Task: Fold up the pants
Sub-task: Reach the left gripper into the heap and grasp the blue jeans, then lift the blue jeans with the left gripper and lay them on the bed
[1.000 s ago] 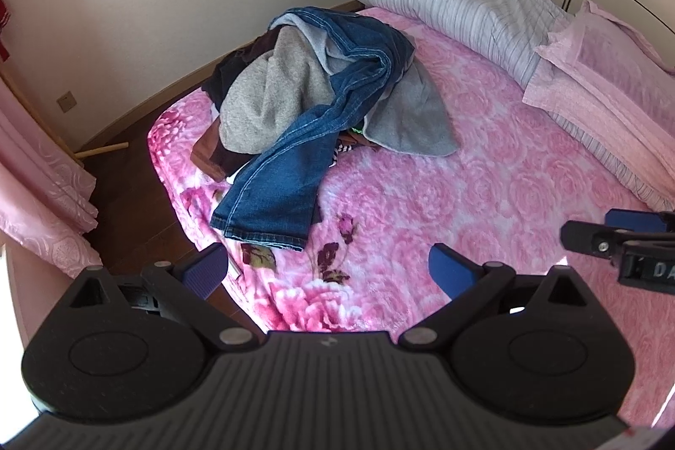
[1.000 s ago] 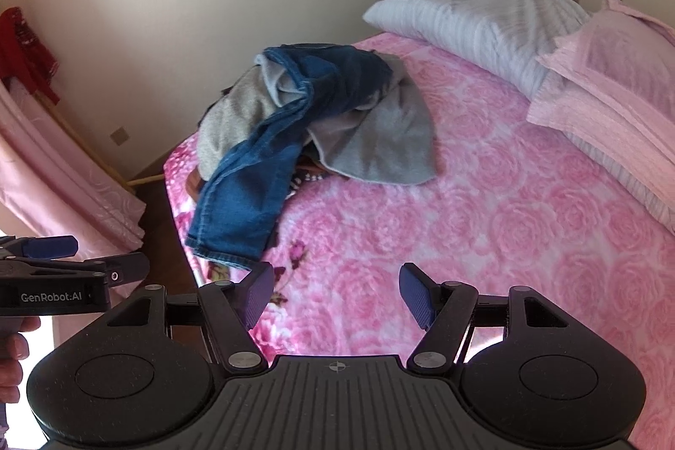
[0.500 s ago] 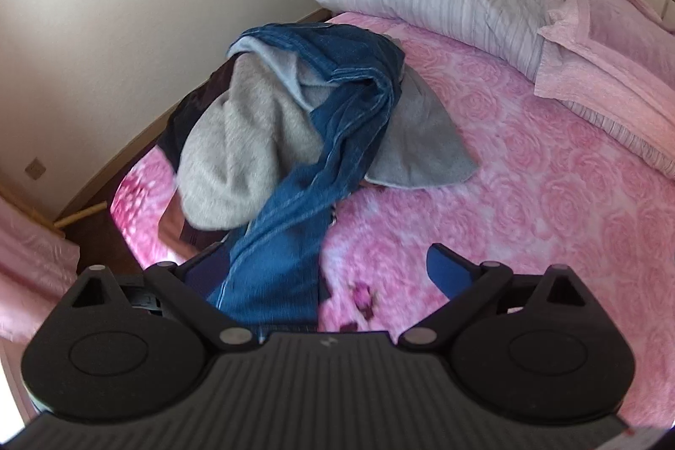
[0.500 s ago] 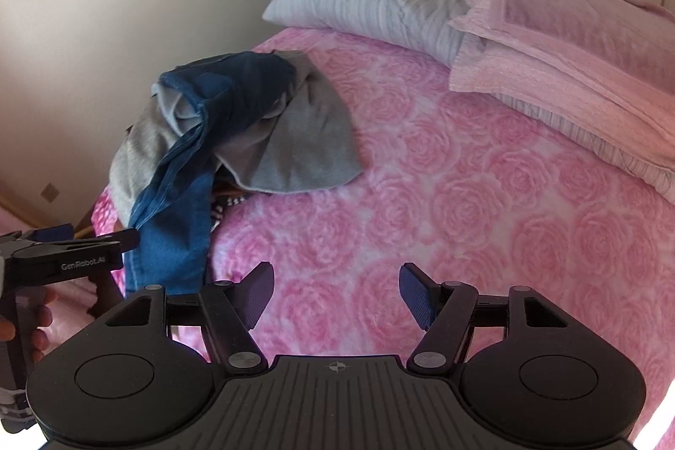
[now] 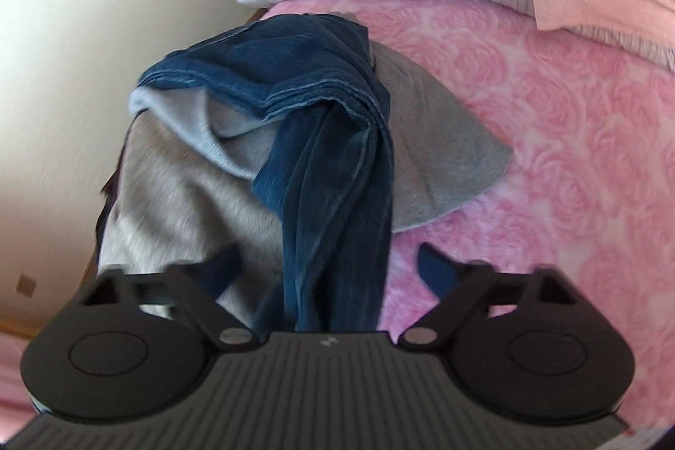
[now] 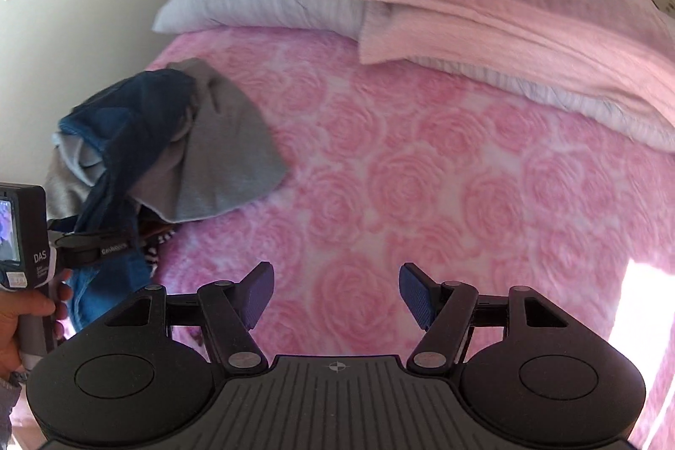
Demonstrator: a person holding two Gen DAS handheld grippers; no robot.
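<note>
My left claw (image 5: 327, 273) is closing with a leg of the blue jeans (image 5: 333, 171) running between its blue pads (image 5: 434, 273) — the pads stand clear of the denim on both sides, so nothing is gripped. The jeans lie draped over a heap of grey clothes (image 5: 438, 154) near the left edge of the pink rose-patterned bed (image 5: 569, 138). My right claw (image 6: 335, 292) hangs wide open above bare bedspread, well apart from the heap — it holds nothing. A hand (image 6: 19, 319) grips the left device's handle at the right view's edge.
</note>
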